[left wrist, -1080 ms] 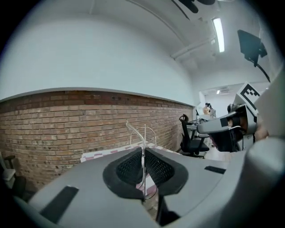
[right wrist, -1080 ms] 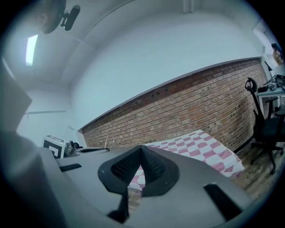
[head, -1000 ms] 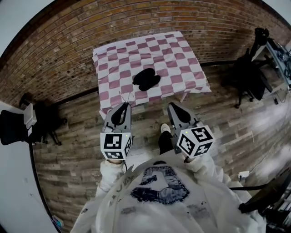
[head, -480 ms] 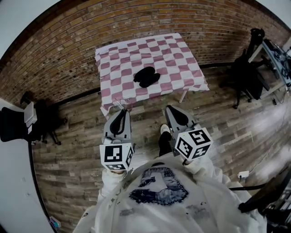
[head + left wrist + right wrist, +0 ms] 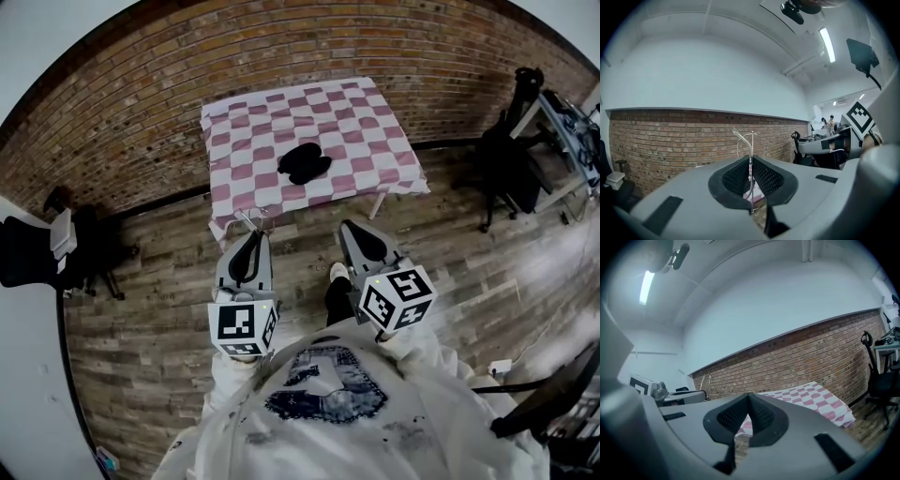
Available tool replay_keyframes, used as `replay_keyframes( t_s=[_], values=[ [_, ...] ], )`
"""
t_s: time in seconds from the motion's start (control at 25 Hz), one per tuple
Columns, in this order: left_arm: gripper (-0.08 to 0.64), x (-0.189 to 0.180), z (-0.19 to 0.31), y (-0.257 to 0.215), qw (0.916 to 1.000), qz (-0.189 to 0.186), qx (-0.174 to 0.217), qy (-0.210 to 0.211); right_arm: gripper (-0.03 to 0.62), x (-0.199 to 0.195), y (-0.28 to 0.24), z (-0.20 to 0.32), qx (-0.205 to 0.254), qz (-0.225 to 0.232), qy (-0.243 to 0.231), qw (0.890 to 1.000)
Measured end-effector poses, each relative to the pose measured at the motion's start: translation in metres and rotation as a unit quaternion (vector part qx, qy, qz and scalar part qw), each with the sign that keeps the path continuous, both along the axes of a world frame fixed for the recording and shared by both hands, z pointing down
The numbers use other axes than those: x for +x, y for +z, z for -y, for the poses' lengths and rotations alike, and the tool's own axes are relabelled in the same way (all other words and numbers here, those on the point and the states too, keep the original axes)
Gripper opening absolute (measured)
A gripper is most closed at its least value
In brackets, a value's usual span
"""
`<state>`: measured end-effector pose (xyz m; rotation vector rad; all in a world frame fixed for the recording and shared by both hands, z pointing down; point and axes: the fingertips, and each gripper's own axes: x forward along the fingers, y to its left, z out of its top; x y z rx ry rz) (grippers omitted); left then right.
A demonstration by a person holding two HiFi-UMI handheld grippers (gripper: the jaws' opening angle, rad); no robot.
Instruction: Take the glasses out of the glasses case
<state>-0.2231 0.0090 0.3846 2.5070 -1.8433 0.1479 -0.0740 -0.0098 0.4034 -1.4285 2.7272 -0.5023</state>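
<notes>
The jaws of your left gripper (image 5: 751, 161) were pressed together on the glasses (image 5: 751, 140). They pinched the thin wire frame edge-on, and its curved ends rose above the jaw tips toward 12 o'clock. The jaws of your right gripper (image 5: 749, 398) were pressed together too, with nothing between them.

In the head view you held the two grippers side by side in front of your chest, the left one at 9 o'clock of the right. Both pointed toward 12 o'clock, roughly level, with their marker cubes nearest you. A few fine wires of the glasses showed just past the left jaw tips.

The glasses case (image 5: 303, 162), a black shape in two lobes, lay on the table (image 5: 375, 117) at 12 o'clock, well apart from both grippers. It sat near the middle of the pink-and-white checkered cloth, a little toward the table's 6 o'clock edge. Nothing touched it.

You stood on the wooden floor (image 5: 159, 309) short of the table. The brick wall (image 5: 122, 112) ran behind it from 10 to 2 o'clock, and a dark office chair (image 5: 511, 159) stood at 2 o'clock beside a desk.
</notes>
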Motion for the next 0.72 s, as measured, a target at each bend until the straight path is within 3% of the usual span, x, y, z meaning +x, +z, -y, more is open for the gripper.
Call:
replay_keyframes(
  t_s=[0.72],
  values=[
    [0.034, 0.0074, 0.0014, 0.0061, 1.0000, -0.004, -0.007, 0.000, 0.014, 0.0026, 0.0033, -0.0003, -0.002, -0.004, -0.004, 1.000]
  ],
)
